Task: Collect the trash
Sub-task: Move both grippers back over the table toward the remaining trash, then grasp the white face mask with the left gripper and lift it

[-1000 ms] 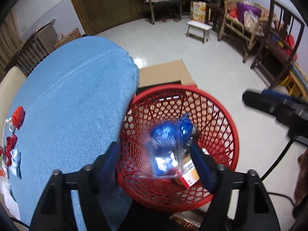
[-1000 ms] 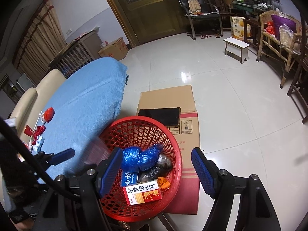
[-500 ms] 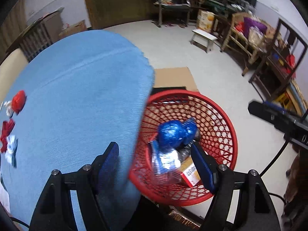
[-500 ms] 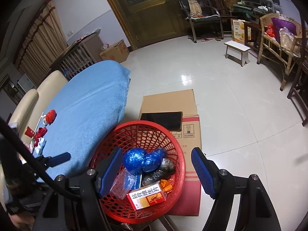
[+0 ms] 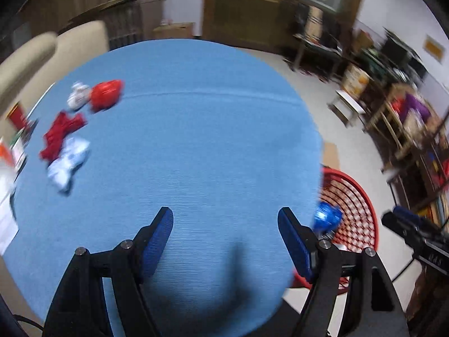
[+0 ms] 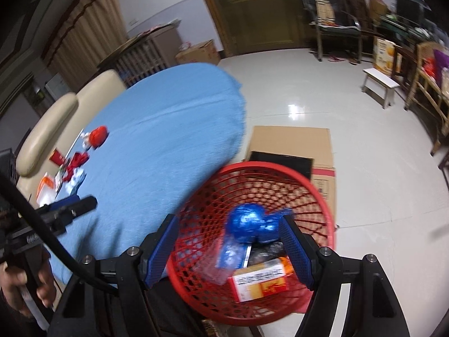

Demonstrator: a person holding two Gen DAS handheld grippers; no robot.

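My left gripper is open and empty above the blue round table. Trash lies at the table's left: a red wrapper, a white crumpled piece, a dark red wrapper and a white-blue wrapper. The red mesh basket stands on the floor beside the table and holds a blue foil bag, a clear wrapper and an orange box. My right gripper is open and empty above the basket. The basket also shows in the left wrist view.
A flattened cardboard box with a dark tablet lies on the floor behind the basket. Beige chairs stand at the table's far left. Papers and a red cup lie at the table's left edge. Wooden furniture stands at the right.
The left gripper has swung left from over the basket to over the table; the clear wrapper it dropped lies in the basket. The right gripper has moved closer over the basket.
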